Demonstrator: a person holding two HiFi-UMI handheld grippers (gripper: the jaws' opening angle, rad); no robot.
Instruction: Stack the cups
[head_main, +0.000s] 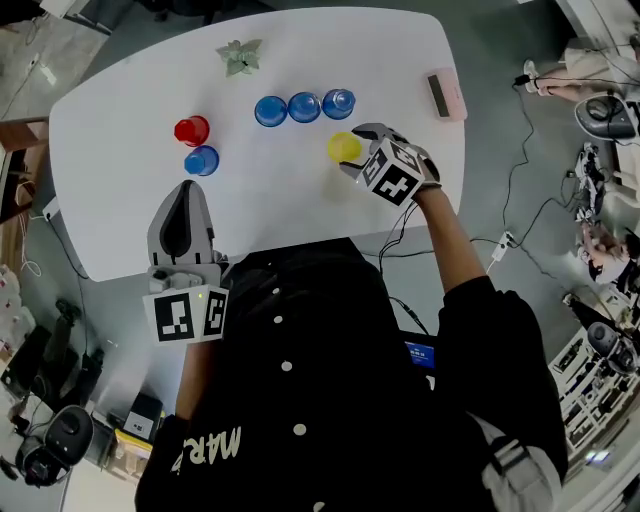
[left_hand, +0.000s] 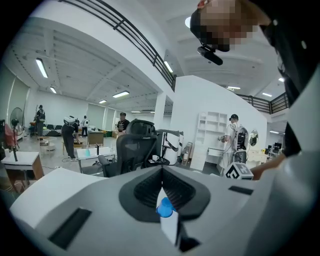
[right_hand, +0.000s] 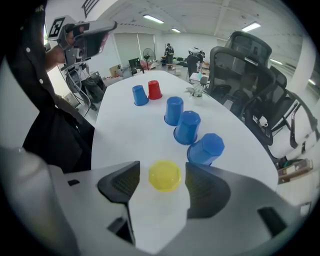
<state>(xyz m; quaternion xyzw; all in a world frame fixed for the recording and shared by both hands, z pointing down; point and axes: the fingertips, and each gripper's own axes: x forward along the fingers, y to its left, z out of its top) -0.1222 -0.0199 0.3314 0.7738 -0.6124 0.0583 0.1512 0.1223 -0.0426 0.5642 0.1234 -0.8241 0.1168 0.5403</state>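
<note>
The yellow cup (right_hand: 164, 175) is being framed by the right gripper (right_hand: 161, 170), jaws wide, not touching it. Centring is being called for before squeezing.

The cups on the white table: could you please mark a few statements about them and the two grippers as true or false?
1. The yellow cup stands between the open jaws of the right gripper, untouched by the pads. True.
2. There are three blue cups in one row. True.
3. The red cup is stacked on the yellow cup. False: it stands on the table beside a lone blue cup.
4. The left gripper holds a blue cup. False: its jaws are together and empty.
</note>
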